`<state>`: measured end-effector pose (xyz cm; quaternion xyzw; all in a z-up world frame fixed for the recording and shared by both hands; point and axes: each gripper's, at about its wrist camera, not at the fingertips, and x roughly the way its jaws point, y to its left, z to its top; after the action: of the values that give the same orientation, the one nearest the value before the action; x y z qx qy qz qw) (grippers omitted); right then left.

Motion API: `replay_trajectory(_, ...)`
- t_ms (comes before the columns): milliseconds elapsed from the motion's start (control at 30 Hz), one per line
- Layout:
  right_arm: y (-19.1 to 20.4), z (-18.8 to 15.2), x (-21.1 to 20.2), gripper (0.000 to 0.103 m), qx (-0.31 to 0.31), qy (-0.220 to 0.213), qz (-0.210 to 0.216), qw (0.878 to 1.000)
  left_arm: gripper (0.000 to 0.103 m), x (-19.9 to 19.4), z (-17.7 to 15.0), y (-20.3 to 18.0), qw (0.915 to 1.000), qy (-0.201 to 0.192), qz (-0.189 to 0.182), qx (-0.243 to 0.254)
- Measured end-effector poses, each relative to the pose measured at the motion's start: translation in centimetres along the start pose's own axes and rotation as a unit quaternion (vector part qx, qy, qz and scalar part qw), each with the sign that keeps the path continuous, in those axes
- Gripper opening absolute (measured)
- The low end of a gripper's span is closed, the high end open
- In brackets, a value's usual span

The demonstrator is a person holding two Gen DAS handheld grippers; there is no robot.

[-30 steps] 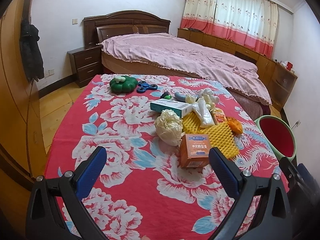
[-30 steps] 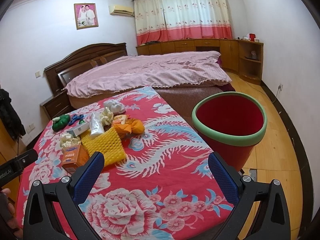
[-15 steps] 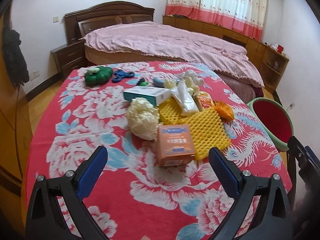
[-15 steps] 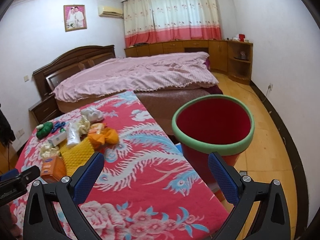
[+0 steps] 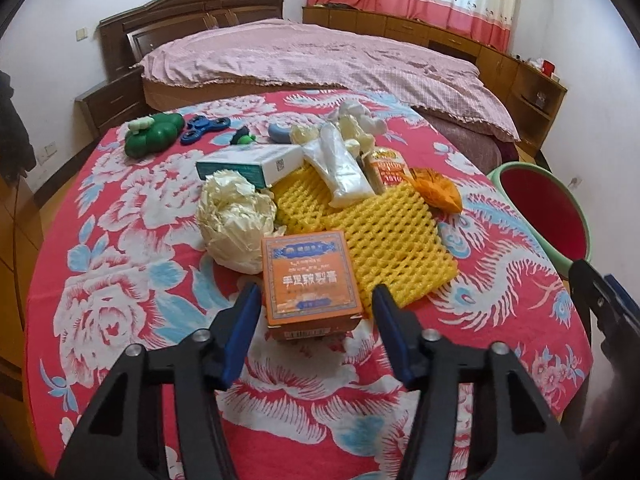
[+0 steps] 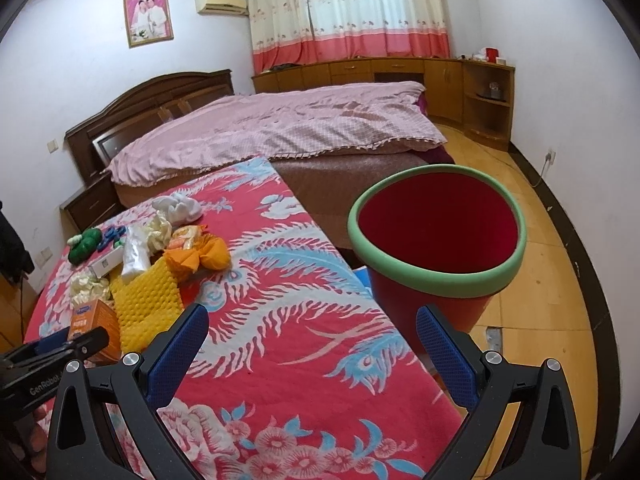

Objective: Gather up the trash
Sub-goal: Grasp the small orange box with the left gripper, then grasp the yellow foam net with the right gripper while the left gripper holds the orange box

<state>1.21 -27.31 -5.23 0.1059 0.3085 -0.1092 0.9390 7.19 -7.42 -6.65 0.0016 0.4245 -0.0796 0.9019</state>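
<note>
bare tablecloth (image 6: pixel 280 360) open near the bin (image 6: pixel 436 276), crumpled paper (image 5: pixel 236 220) and yellow netting (image 5: pixel 384 232) crowding the orange box (image 5: pixel 310 280)

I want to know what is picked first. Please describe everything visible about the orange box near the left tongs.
The orange box is a small cardboard carton with a blue band and dark printed characters on top. It lies flat on the flowered tablecloth, looking intact. Its far corners meet crumpled cream paper and yellow foam netting. The left tongs are closing around it; the right-hand pad is not yet touching.

Black tongs (image 5: pixel 316 320), blue ribbed pads (image 6: pixel 442 350)
</note>
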Motion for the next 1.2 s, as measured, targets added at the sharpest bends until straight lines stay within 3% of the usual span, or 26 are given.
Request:
replay_trajectory(33,0.1,0.0,0.1,0.103,-0.001,0.001,0.001,1.0,0.05,0.1,-0.1,0.1,1.0,0.002,-0.003,0.0)
replay_trajectory(267,1.8,0.4,0.8,0.103,-0.022,0.019,0.019,0.999,0.048,-1.7,0.3,0.9,0.9995,-0.027,-0.019,0.001)
replay_trajectory(500,5.0,0.8,2.1,0.103,-0.059,0.05,0.052,0.996,0.047,-4.3,2.3,3.6,0.9964,-0.084,0.007,-0.007)
replay_trajectory(733,8.4,0.4,4.3,0.101,-0.074,0.098,0.075,0.99,0.047,-4.2,3.4,7.0,0.9947,-0.098,-0.001,-0.032)
replay_trajectory(833,9.8,0.1,5.0,0.095,-0.079,0.111,0.076,0.988,0.047,-3.7,3.4,8.1,0.9944,-0.098,-0.01,-0.038)
replay_trajectory(1067,11.4,-0.6,7.1,0.059,-0.061,0.152,0.077,0.983,0.047,-2.1,3.4,9.8,0.9947,-0.086,-0.036,-0.044)
replay_trajectory(1200,11.6,-0.7,7.0,0.038,-0.046,0.148,0.076,0.985,0.046,-1.9,3.8,9.9,0.9947,-0.089,-0.041,-0.032)
